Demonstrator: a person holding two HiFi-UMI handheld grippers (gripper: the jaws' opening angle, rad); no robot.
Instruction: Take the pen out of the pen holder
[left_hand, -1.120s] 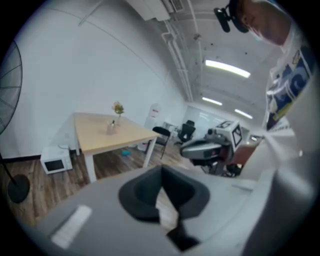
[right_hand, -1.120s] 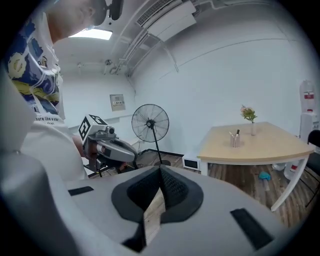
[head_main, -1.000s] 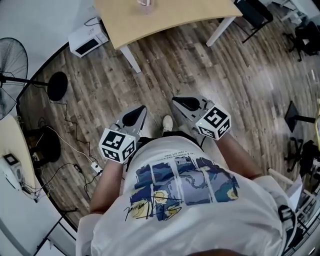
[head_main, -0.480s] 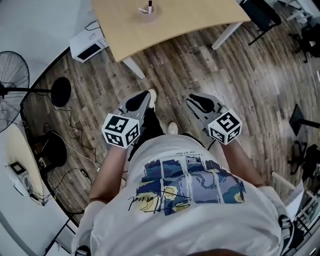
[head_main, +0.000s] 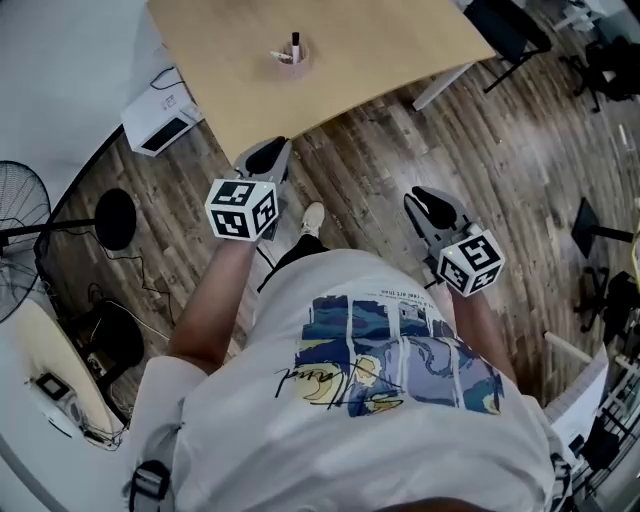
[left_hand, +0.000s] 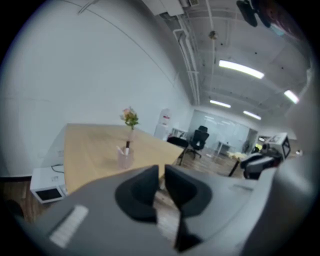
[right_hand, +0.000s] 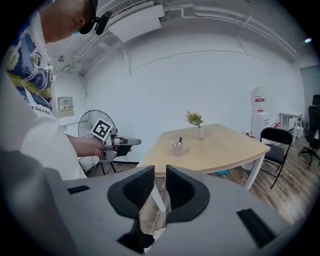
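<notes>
A clear pen holder (head_main: 291, 56) stands on the light wooden table (head_main: 360, 50) with a black pen (head_main: 296, 41) upright in it. My left gripper (head_main: 268, 150) reaches to the table's near edge, well short of the holder. Its jaws are opening, with a narrow gap and nothing between them. In the left gripper view the pen holder (left_hand: 124, 158) and pen (left_hand: 127, 146) lie ahead of the left gripper (left_hand: 161, 179). My right gripper (head_main: 428, 196) hangs over the floor, farther back. It (right_hand: 160, 186) shows a narrow empty gap; the pen holder (right_hand: 177, 148) is far off.
A small vase with flowers (right_hand: 198, 127) stands on the table behind the holder. A white appliance (head_main: 158, 120) sits on the floor left of the table, with a fan (head_main: 20, 200) and cables beyond. A black chair (right_hand: 272, 145) is at the table's right end.
The person has walked toward the table, which now fills more of the head view. The left gripper has swung forward to the table edge; the right has trailed out to the right.
</notes>
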